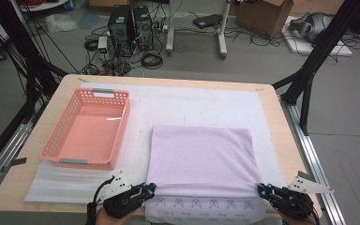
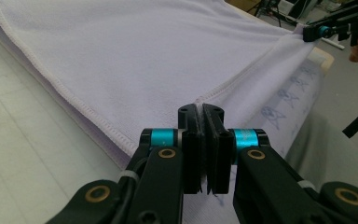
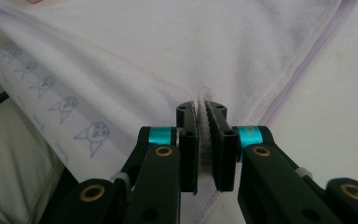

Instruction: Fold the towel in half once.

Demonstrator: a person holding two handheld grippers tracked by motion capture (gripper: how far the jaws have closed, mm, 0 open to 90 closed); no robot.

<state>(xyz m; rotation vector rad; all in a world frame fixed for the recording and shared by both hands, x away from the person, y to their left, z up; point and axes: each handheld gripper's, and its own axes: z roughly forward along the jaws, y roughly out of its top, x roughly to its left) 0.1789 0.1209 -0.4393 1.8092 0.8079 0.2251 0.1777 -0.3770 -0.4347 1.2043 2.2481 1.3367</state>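
A pale lilac towel (image 1: 201,159) lies folded on the white mat, its near strip printed with small cat faces (image 1: 206,205). My left gripper (image 1: 151,190) is shut on the towel's near left corner, and in the left gripper view the cloth (image 2: 158,60) is pinched between the closed jaws (image 2: 203,109). My right gripper (image 1: 260,190) is shut on the near right corner; the right gripper view shows towel fabric (image 3: 168,42) squeezed between its jaws (image 3: 202,108). The right gripper (image 2: 318,31) also appears far off in the left gripper view, holding the other corner.
An empty pink plastic basket (image 1: 51,151) stands on the left of the mat. The white foam mat (image 1: 201,101) covers most of the wooden table (image 1: 281,126). Computers and cables lie on the floor beyond the table.
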